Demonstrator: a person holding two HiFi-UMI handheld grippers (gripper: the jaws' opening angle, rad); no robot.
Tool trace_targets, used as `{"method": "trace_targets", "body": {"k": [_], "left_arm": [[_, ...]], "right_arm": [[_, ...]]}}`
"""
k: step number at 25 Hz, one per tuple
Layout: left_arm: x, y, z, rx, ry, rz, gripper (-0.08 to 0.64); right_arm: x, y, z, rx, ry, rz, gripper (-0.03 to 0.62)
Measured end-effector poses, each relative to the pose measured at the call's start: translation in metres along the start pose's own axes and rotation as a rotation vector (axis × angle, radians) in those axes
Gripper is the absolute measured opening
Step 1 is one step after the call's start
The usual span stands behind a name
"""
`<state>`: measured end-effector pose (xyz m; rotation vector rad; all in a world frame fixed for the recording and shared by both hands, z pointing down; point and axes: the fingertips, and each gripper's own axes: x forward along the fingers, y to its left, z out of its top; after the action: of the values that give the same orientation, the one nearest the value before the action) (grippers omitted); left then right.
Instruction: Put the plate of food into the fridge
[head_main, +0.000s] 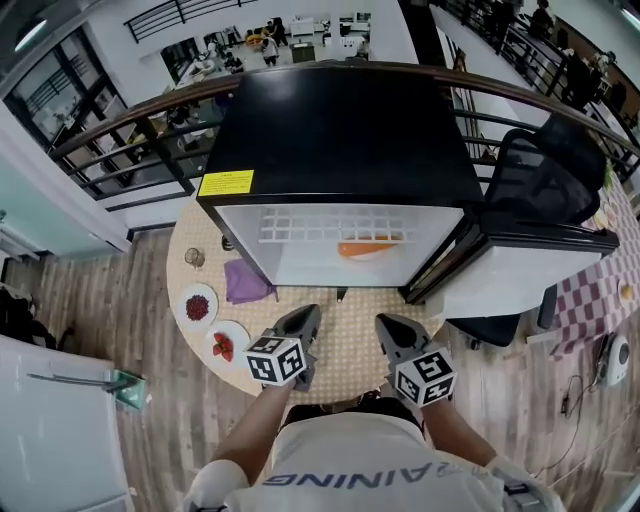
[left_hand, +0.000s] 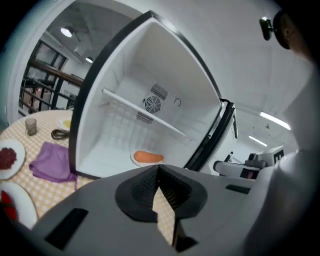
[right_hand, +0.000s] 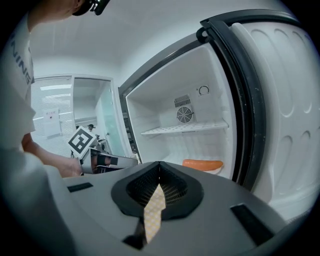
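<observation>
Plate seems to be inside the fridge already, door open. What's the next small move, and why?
Probably swing the right tongs to the open fridge door and push it shut. The plate of orange food already sits inside the fridge, and both right and left tongs are shut, empty, outside it.

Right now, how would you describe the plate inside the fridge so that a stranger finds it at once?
Start at the black-topped fridge on the round table, its door open. On its white floor, below the wire shelf, lies a plate with one long orange piece of food. The two plates outside hold red food.
</observation>
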<state>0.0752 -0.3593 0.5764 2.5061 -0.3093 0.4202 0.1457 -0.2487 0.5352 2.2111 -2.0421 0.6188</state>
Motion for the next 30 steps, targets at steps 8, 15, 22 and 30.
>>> {"method": "trace_targets", "body": {"k": [8,15,22,30], "left_arm": [[-0.079,-0.012,0.033,0.188,-0.134,0.077,0.009],[-0.103,-0.016,0.042,0.154,-0.213,0.098,0.009],[-0.105,-0.02,0.042,0.199,-0.202,0.08,0.009],[-0.103,-0.02,0.044,0.202,-0.203,0.068,0.009]], "right_arm": [[0.005,0.02,0.014,-0.026,-0.029,0.044,0.02],[0.006,0.03,0.027,-0.081,-0.06,0.039,0.02],[0.005,0.037,0.033,-0.09,-0.087,0.036,0.02],[0.0,0.034,0.03,-0.089,-0.081,0.015,0.02]]}}
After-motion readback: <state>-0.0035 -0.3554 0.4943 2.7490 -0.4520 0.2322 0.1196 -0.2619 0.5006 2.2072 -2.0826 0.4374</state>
